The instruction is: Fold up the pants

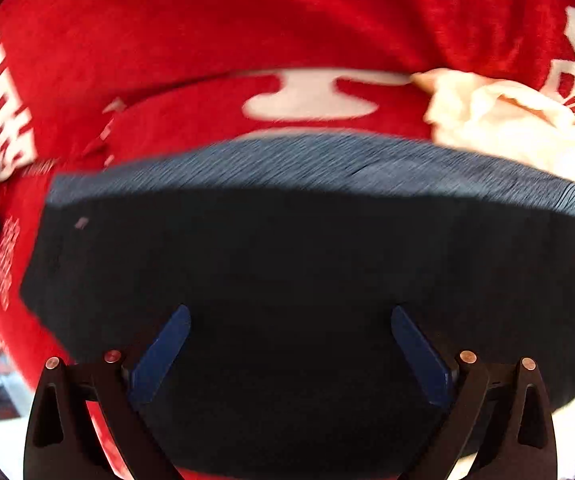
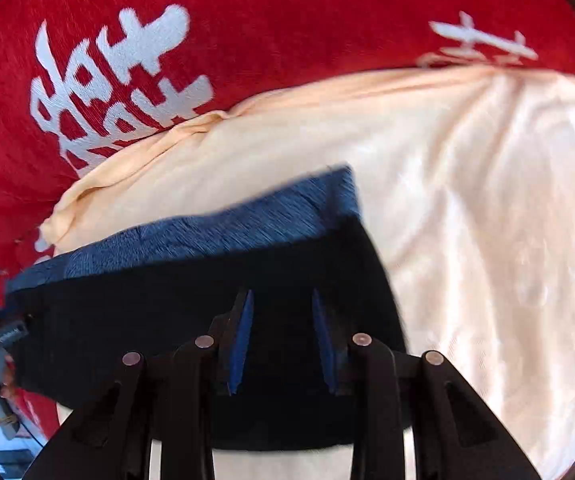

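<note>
below both grippers we see the dark pants [image 1: 287, 248] lying as a compact block on the red blanket [image 1: 207, 20] and cream cloth [image 2: 487, 200]. left gripper [image 1: 290, 316] gapes wide, right gripper [image 2: 281, 300] narrow, neither holding. folding looks mostly done.

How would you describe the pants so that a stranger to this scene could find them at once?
Start from the big red cloth with white lettering that covers the surface. A cream cloth lies on it, and the pants lie partly over that. They are the only dark navy piece, with a lighter blue ribbed band along the far edge.
</note>
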### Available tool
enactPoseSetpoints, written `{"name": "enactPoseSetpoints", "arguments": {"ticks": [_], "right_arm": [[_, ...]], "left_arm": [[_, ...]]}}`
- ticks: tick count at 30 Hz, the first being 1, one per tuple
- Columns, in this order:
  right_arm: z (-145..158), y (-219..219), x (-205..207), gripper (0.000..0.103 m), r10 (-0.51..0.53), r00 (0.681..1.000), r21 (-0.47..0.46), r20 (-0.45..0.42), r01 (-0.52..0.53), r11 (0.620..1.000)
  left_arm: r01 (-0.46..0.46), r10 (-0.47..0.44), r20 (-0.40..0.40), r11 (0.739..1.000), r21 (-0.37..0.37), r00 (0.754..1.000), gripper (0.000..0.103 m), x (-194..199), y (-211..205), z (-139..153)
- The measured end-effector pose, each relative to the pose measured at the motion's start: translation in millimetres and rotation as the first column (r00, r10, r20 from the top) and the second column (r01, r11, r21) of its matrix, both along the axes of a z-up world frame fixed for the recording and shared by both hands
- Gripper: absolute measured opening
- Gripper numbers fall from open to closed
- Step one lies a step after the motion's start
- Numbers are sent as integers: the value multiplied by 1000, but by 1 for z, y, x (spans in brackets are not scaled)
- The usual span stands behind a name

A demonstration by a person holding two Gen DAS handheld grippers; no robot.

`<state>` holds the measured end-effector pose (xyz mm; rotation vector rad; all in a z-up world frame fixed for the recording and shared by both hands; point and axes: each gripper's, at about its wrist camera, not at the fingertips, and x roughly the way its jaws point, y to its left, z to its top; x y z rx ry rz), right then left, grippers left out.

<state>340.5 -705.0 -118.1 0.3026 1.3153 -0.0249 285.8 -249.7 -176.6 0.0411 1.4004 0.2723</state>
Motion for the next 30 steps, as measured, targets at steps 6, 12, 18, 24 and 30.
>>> {"name": "enactPoseSetpoints", "arguments": {"ticks": [6,12,18,24,30], "right_arm": [[12,-50,-57,34,-306,948,292,-84,317,903],[-14,-38,-61,34,-377,914,351,-146,405,844],[-2,-46,-83,34,-430,888,351,-163,459,816],[-21,-53,-63,12,-435,881,375,-184,472,798],[-26,-49,-62,8,-383,909,325,-162,416,850]], "left_arm": [[-107,106,-29,994,-23,994,101,-25,46,-8],[-77,77,-18,997,8,997,101,-32,42,-5],[-110,110,-13,994,-20,994,102,-34,53,-9],[-90,90,1,996,-7,996,102,-44,40,-2],[-122,123,14,992,-34,992,103,-52,39,0]]}}
